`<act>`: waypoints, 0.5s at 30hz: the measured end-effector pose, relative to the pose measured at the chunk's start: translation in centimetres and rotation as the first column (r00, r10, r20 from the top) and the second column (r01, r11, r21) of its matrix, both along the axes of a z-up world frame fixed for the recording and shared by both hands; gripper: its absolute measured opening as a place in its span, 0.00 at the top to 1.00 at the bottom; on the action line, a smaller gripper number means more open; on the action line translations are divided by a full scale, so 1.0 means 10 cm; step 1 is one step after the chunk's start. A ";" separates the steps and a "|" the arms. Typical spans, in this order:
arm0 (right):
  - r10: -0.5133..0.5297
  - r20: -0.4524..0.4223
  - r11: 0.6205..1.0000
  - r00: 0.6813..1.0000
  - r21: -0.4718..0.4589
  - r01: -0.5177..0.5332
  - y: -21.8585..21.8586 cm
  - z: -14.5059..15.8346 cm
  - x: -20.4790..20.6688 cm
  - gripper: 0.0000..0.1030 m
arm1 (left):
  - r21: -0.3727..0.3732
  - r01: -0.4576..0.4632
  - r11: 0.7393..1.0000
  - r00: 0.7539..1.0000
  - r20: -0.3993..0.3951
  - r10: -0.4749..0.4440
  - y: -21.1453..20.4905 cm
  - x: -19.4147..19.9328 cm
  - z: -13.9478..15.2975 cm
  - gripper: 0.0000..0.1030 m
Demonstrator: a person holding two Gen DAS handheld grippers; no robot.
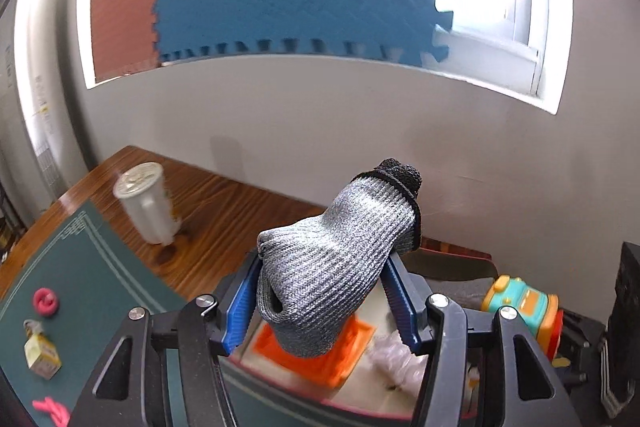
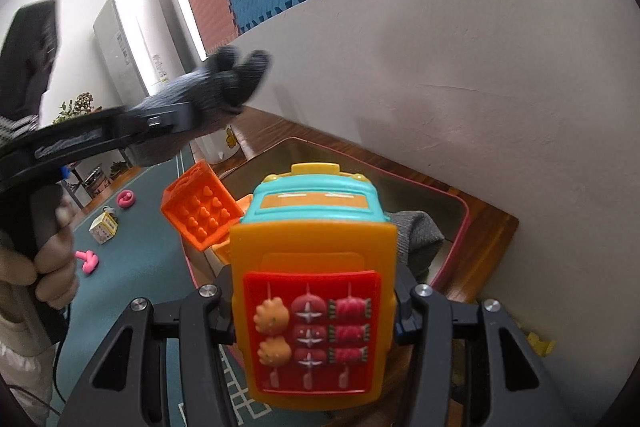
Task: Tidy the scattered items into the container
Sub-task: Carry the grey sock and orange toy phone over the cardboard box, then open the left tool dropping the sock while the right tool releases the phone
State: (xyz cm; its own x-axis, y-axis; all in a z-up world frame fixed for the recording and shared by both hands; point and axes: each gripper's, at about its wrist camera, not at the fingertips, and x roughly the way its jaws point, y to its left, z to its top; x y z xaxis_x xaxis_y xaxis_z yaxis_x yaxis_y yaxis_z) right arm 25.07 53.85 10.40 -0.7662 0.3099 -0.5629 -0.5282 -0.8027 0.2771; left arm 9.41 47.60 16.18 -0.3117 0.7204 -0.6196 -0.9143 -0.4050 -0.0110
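Note:
My left gripper (image 1: 320,291) is shut on a grey knit glove (image 1: 332,267) with black fingertips, held above the pink-rimmed container (image 2: 456,259). The glove also shows in the right wrist view (image 2: 208,95). My right gripper (image 2: 316,291) is shut on an orange and teal toy grill (image 2: 312,291), held over the container; the toy also shows in the left wrist view (image 1: 520,303). An orange heart-patterned toy tray (image 2: 200,211) and another grey glove (image 2: 420,239) lie in the container. A pink ring (image 1: 46,301), a small yellow box (image 1: 40,351) and a pink piece (image 1: 50,409) lie on the green mat.
A white lidded cup (image 1: 146,203) stands on the wooden table near the wall. The green mat (image 1: 100,287) covers the table's left part. A crumpled clear plastic bag (image 1: 396,355) lies in the container. A small yellow piece (image 2: 540,343) lies at the right.

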 end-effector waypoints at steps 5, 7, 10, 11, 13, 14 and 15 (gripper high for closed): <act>0.015 -0.001 1.000 1.000 -0.009 -0.015 0.02 -0.03 -0.02 0.45 | -0.033 0.004 0.999 1.000 0.001 -0.004 0.15 0.01 -0.11 0.30; 0.022 -0.008 1.000 1.000 -0.015 -0.022 0.03 -0.03 -0.03 0.45 | -0.029 -0.004 1.000 1.000 -0.006 0.004 0.14 0.00 -0.11 0.24; 0.022 -0.014 1.000 1.000 -0.013 -0.022 0.03 -0.02 -0.04 0.45 | -0.017 -0.016 1.000 1.000 0.002 0.016 0.09 -0.03 -0.10 0.24; 0.022 -0.013 1.000 1.000 -0.013 -0.023 0.02 -0.02 -0.04 0.44 | -0.013 -0.022 1.000 1.000 0.006 0.022 0.07 -0.05 -0.10 0.24; 0.022 -0.007 1.000 1.000 -0.012 -0.022 0.01 -0.03 -0.06 0.44 | -0.009 -0.032 0.999 0.999 0.014 0.032 0.04 -0.08 -0.09 0.24; 0.022 -0.007 1.000 1.000 -0.013 -0.022 0.01 -0.04 -0.05 0.44 | -0.008 -0.037 0.999 0.999 0.017 0.038 0.02 -0.10 -0.10 0.24; 0.021 -0.006 1.000 1.000 -0.014 -0.021 0.01 -0.05 -0.05 0.43 | -0.006 -0.044 0.999 0.999 0.020 0.044 0.00 -0.12 -0.10 0.24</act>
State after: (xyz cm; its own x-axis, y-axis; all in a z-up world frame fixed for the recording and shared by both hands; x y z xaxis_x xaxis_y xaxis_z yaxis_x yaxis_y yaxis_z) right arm 24.60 53.95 9.92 -0.7761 0.2853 -0.5624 -0.5092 -0.8096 0.2919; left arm 8.20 47.59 15.20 -0.3300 0.7029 -0.6301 -0.8953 -0.4446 -0.0270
